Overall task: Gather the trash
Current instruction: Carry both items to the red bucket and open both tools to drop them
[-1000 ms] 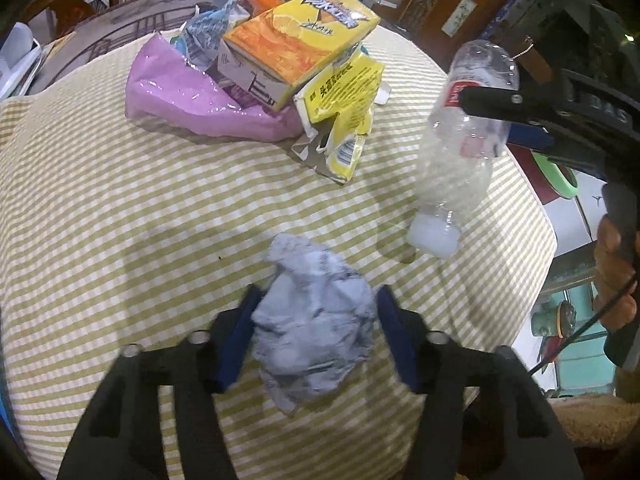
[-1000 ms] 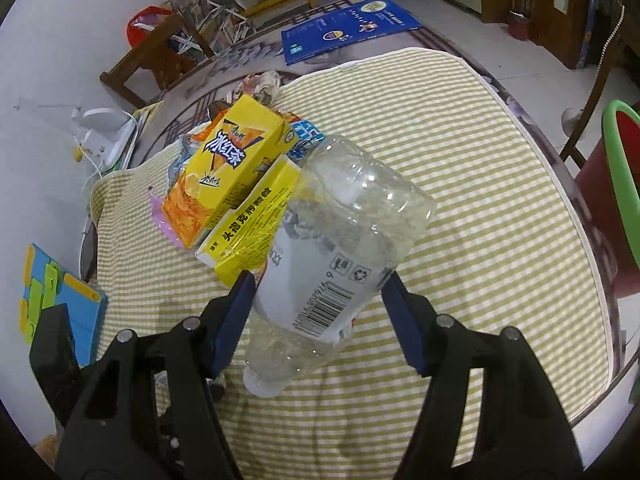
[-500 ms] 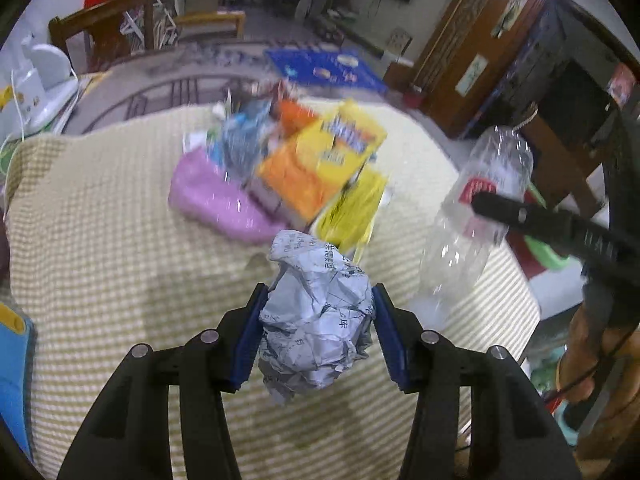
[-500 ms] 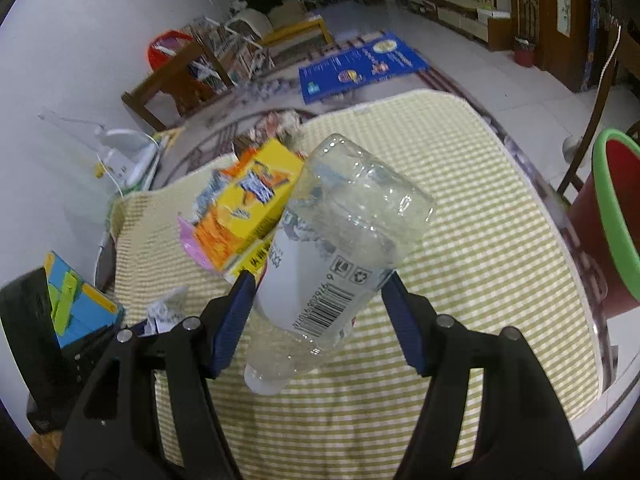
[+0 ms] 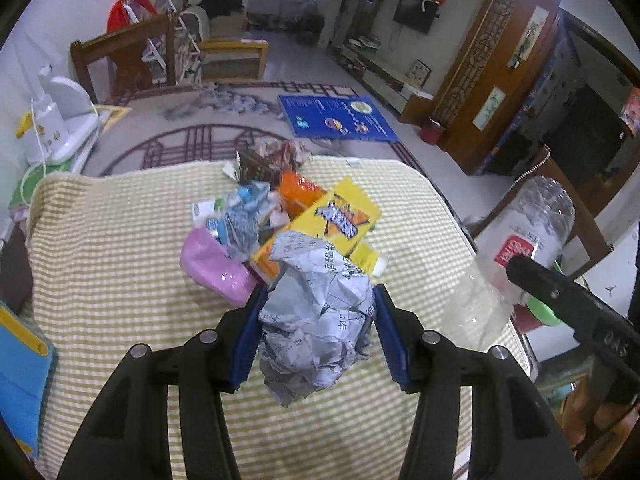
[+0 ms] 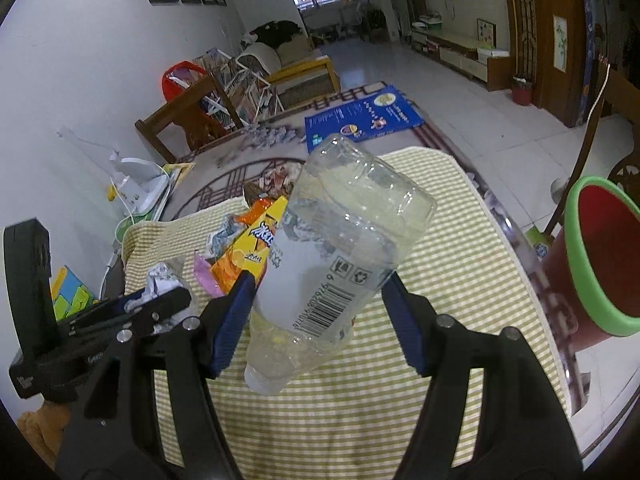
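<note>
Our left gripper (image 5: 316,330) clamps the crumpled paper (image 5: 316,316) above the checked tablecloth (image 5: 120,280); our right gripper (image 6: 320,316) clamps the clear bottle (image 6: 332,256) (cap down). Red bin (image 6: 600,256) stands past the table's right edge; remaining wrappers (image 5: 288,232) sit mid-table.

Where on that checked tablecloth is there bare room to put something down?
The near half of the checked tablecloth is bare, and so is the strip beside the red bin. The far middle is crowded: yellow carton, pink bag, wrappers.
</note>
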{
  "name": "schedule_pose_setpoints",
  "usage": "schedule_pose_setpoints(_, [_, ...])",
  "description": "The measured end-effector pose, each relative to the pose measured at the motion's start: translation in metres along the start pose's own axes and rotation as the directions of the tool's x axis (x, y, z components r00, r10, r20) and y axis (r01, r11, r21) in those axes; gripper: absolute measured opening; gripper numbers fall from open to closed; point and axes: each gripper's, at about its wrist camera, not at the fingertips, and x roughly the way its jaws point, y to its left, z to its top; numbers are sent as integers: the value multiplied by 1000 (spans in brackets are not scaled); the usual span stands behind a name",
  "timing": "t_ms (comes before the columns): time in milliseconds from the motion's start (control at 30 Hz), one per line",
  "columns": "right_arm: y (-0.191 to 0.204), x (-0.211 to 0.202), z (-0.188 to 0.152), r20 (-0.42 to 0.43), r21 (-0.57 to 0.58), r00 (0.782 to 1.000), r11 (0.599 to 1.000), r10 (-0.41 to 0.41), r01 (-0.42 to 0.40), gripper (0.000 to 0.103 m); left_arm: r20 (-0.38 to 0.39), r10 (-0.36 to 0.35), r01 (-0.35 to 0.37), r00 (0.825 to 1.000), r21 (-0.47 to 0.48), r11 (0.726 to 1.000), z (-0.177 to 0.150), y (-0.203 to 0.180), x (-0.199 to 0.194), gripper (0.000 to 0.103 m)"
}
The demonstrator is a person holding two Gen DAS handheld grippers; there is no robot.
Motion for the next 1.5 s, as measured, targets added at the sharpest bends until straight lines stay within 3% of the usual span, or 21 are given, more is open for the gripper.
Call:
schedule_pose_setpoints(500, [-13, -32, 15, 87, -35, 996, 999, 16, -13, 64, 55, 48, -50, 997, 33, 998, 15, -36, -24, 50])
schedule_pose_setpoints(967, [-39, -36, 29, 88, -64, 995, 997, 47, -42, 64, 77, 71, -72, 994, 13, 997, 24, -68, -20, 51])
schedule_pose_setpoints(1500, [-96, -41, 60, 73, -122, 994, 990, 82, -73, 64, 88, 126, -126, 988, -10, 992, 39, -133, 1, 51])
